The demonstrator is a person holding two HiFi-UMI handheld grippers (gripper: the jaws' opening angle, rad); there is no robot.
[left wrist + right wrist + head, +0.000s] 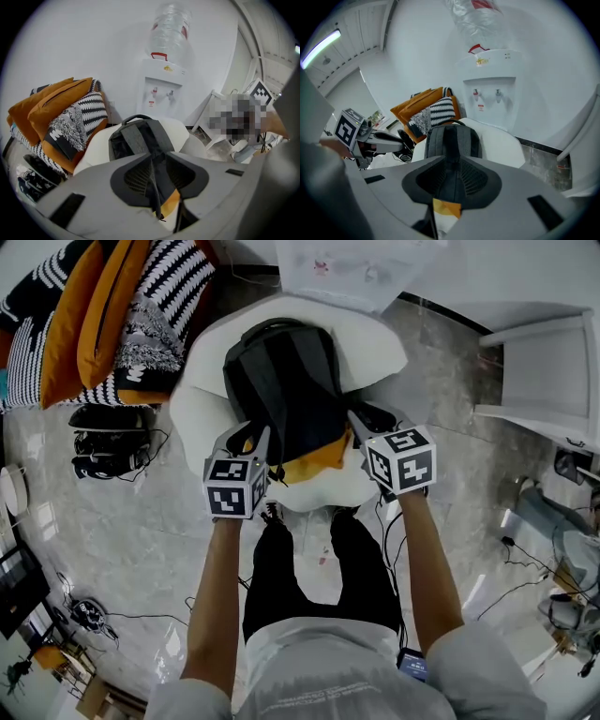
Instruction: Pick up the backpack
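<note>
Lying flat on the white padded bench (375, 348) just ahead of me, the backpack (281, 381) has its carry handle at the far end and an orange patch (314, 465) at the near end. My left claw (251, 442) is at its near-left corner, closed down to a narrow gap on a thin dark strap of the bag, and my right claw (361, 423) is at the near-right corner, pinched on grey fabric. Orange and striped cushions (94, 315) are piled far left, and a water dispenser (161, 91) stands beyond the bench.
</note>
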